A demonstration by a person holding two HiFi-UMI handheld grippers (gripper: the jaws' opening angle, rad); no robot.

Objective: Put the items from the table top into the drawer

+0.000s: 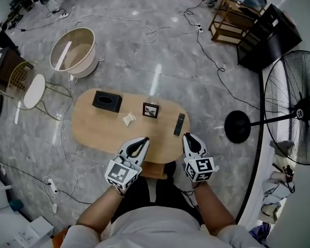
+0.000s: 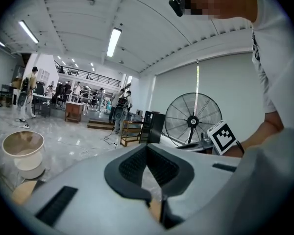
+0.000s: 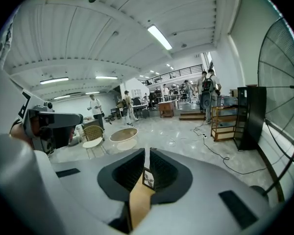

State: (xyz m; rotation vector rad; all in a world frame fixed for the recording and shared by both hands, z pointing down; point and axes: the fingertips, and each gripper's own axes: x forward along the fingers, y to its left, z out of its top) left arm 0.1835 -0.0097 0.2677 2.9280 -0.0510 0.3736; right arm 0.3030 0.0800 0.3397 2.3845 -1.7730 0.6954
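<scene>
Landmark: the picture frame (image 1: 150, 110), which stands near the middle of the oval wooden table (image 1: 93, 133).
Items to stow: a black tissue box (image 1: 107, 101) well to the frame's left, a crumpled white wad (image 1: 128, 119) just beside the frame on its near left, and a remote control (image 1: 179, 124) near the frame's right. We see all four on the table top, none put away.
Left gripper (image 1: 139, 144): on our side of the frame, over the table's near edge. Its jaws meet tip to tip and hold nothing.
Right gripper (image 1: 190, 140): to the frame's near right, just short of the remote's near end. Its jaws are pressed to a thin slit and are empty.
Drawer: we cannot pick it out for certain. A brown piece (image 1: 154, 170) under the table's near edge, on our side of the frame, may be it.
Risk, closed jaws: we judge that arriving closed would shove the remote or skid the light wad away.
Risk, the frame: it looks thin and upright, so a sideways knock could tip it flat.
</scene>
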